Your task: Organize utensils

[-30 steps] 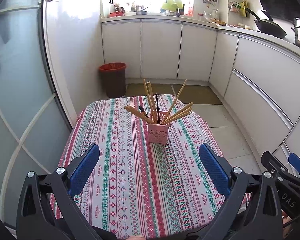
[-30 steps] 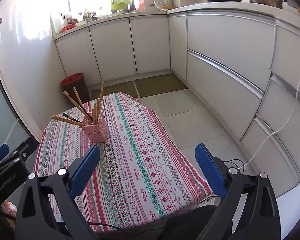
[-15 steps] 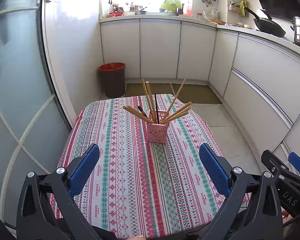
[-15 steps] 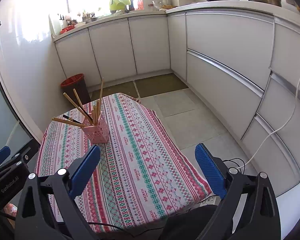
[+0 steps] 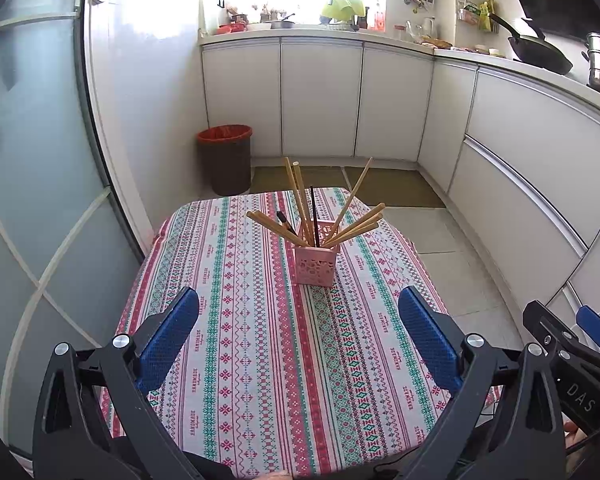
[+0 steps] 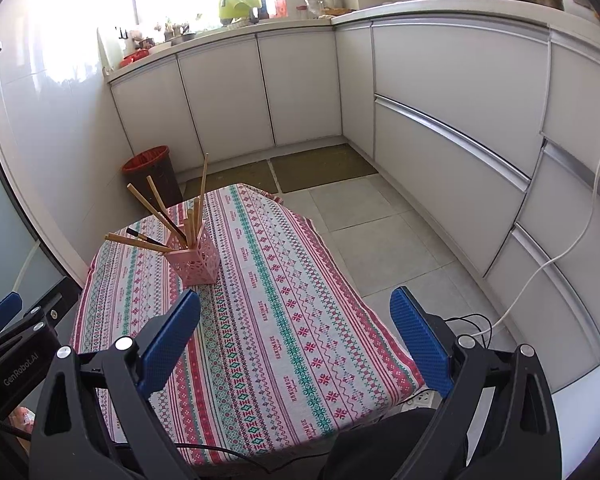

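A pink perforated holder [image 5: 315,262] [image 6: 196,260] stands upright on the patterned tablecloth [image 5: 260,340] [image 6: 284,312]. Several wooden chopsticks [image 5: 356,226] [image 6: 150,202] and dark ones [image 5: 313,212] fan out of it. My left gripper [image 5: 298,332] hangs open above the near half of the table, short of the holder, with nothing between its blue pads [image 5: 168,332]. My right gripper [image 6: 296,334] is open too, empty, to the right of the holder. Each gripper's body shows at the edge of the other's view.
White kitchen cabinets [image 5: 320,96] curve around the back and right. A bin with a red liner [image 5: 225,162] stands on the floor beyond the table. A frosted glass door [image 5: 28,160] is at the left. A white cable [image 6: 548,256] hangs by the right cabinets.
The holder sits slightly higher in both views, as both grippers drifted back a little. Both stay open and empty.
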A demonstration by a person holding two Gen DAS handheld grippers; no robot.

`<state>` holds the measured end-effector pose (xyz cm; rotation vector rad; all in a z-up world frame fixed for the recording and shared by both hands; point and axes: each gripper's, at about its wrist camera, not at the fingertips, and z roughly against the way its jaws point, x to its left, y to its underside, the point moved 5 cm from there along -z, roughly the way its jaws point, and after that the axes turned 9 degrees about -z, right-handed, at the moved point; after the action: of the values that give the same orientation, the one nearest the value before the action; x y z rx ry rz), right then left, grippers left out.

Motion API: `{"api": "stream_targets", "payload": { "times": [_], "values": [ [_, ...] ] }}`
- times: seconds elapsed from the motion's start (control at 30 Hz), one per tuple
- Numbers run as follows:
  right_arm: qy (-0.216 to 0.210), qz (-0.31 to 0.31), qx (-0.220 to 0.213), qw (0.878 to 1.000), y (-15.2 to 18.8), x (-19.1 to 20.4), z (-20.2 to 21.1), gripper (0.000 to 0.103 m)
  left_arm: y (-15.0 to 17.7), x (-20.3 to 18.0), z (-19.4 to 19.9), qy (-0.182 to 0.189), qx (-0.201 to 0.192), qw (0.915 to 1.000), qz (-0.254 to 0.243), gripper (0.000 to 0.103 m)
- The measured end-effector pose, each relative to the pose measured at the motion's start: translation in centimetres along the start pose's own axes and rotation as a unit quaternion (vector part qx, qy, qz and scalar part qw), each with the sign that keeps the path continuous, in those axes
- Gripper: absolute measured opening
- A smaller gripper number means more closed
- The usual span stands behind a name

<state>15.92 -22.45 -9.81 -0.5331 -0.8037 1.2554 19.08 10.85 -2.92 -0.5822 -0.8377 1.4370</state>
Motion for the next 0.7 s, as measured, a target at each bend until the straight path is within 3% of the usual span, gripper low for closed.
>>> {"api": "stream_targets", "payload": {
  "times": [0.7],
  "values": [
    [-0.002, 0.002, 0.016, 1.0, 0.51, 0.15, -0.68, 0.093, -0.06, 0.22, -0.26, -0.008, -0.007, 0.9999, -0.001, 0.096]
  ]
}}
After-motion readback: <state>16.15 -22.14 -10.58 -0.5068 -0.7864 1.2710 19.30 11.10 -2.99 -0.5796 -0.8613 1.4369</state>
